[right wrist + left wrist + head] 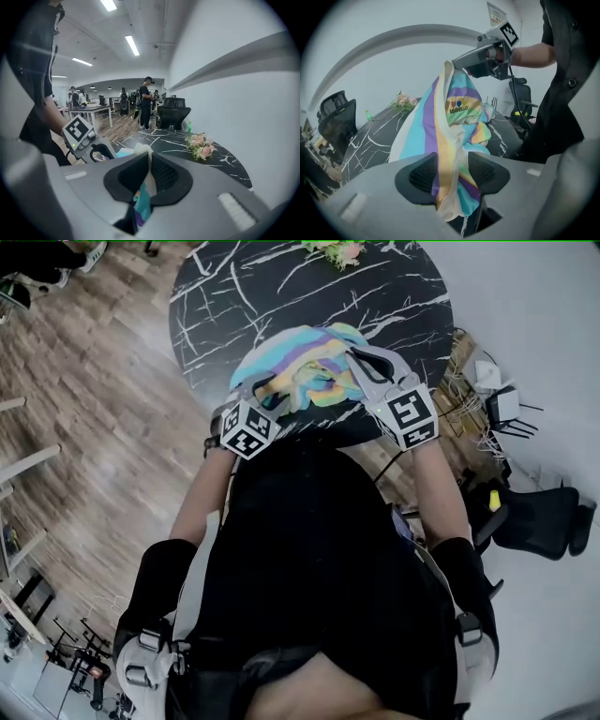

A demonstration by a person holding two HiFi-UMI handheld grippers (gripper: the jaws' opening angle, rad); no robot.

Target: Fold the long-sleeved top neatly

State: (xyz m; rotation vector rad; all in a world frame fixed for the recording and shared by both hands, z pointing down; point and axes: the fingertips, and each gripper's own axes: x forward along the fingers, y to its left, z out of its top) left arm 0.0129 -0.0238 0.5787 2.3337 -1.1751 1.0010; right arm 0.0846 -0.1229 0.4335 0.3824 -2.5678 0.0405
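The long-sleeved top (300,367) is striped in pastel blue, yellow, purple and green, and lies bunched at the near edge of the round black marble table (375,287). My right gripper (149,164) is shut on an edge of the top (143,204) and holds it lifted, as the left gripper view shows (452,63). From there a band of the top (454,112) runs down between the jaws of my left gripper (452,168). Those jaws stand apart, and the cloth passes loosely between the pads. In the head view the left gripper (270,395) and right gripper (364,364) flank the heap.
A small bunch of flowers (333,251) lies at the table's far edge. A black office chair (544,521) and a tangle of cables (469,381) stand to the right. Wood floor lies to the left. People and desks are far back in the room (145,101).
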